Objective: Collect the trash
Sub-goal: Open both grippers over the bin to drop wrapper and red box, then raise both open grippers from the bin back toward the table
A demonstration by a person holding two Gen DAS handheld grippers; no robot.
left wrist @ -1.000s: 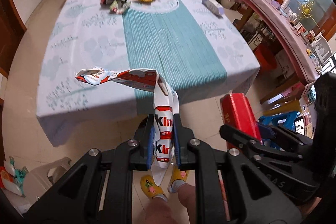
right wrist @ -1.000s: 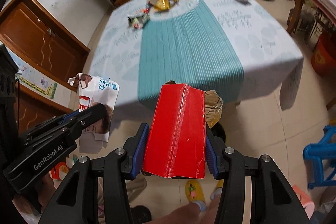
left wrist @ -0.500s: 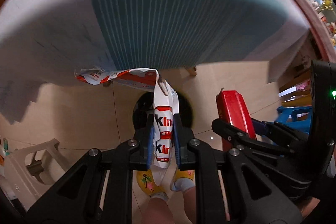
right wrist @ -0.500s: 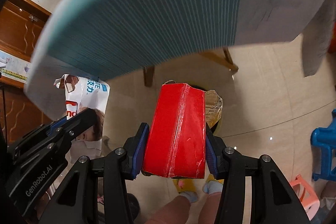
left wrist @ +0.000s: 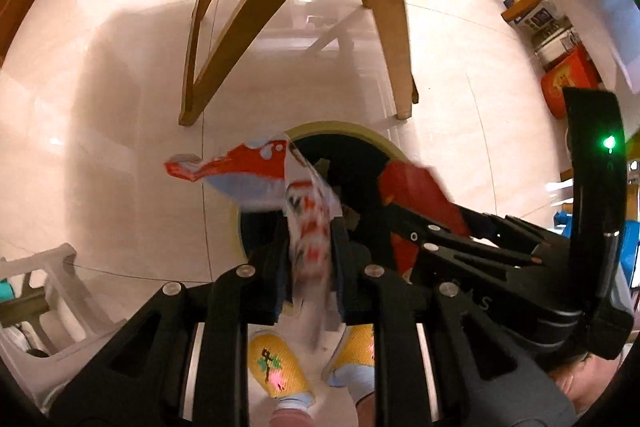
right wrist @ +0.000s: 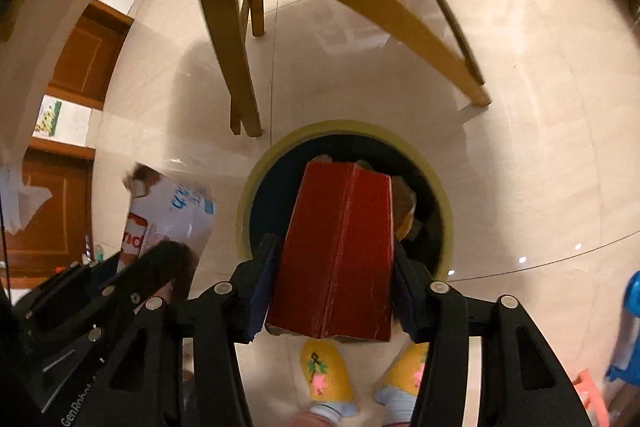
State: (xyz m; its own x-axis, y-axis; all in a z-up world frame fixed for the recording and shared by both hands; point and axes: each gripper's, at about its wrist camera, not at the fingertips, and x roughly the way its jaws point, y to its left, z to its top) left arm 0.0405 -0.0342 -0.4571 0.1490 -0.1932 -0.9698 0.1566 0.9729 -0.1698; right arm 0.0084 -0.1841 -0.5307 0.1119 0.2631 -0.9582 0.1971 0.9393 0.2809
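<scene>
The wrapper (left wrist: 308,211), light and limp, is pinched mid-length by the left claw (left wrist: 310,267). The box (right wrist: 340,251), stiff but crushable, is clamped across its sides by the right claw (right wrist: 332,291) above the bin (right wrist: 444,203).

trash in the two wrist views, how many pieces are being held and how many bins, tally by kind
Red-and-white crinkled candy wrapper, clamped in the left hand-held gripper: 1
Red folded cardboard carton, clamped in the right hand-held gripper: 1
Round yellow-rimmed dark trash bin on the floor below both: 1
Total: 3
</scene>
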